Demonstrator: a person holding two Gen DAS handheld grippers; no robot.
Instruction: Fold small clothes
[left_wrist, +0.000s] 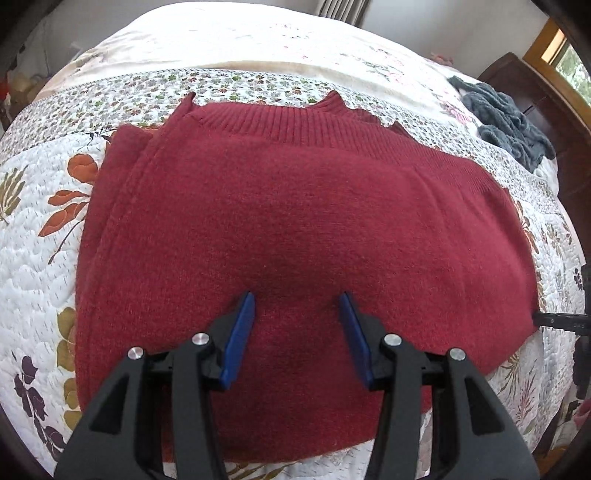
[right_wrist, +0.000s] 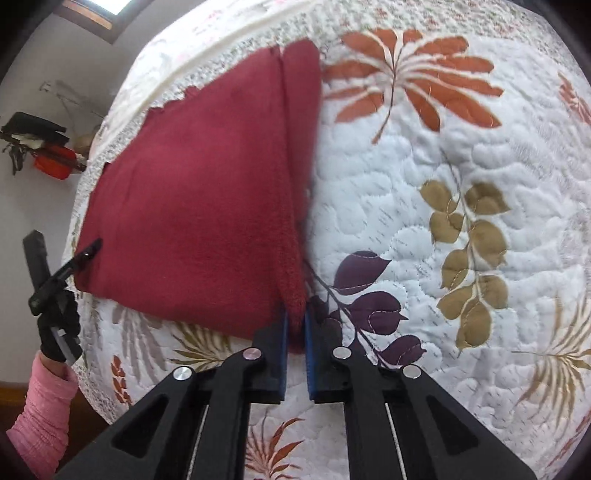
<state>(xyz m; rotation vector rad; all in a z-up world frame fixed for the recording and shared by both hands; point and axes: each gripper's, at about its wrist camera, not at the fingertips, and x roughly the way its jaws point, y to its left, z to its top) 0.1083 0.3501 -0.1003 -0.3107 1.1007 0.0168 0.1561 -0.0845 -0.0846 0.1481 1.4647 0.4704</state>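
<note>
Left hand-held gripper (left_wrist: 297, 295): I hold it over the middle of the sweater, its blue fingers (left_wrist: 240, 339) spread apart, nothing between them.
Right hand-held gripper (right_wrist: 295, 319): my fingers are clamped together on the near corner of the sweater, at its folded edge.
Red sweater (left_wrist: 295, 206): a knitted red garment lying flat on the bed, ribbed collar at the far side, one side folded in along the left edge.
Quilt (left_wrist: 33, 258): white, stitched, printed with orange, olive and purple leaves; it covers the bed under the sweater.
Grey-blue cloth (left_wrist: 506, 118): bunched on the far right of the bed, well apart from the sweater.
Pink sleeve (right_wrist: 40, 410): my left arm, black-gloved, at the bed's edge in the right wrist view.
</note>
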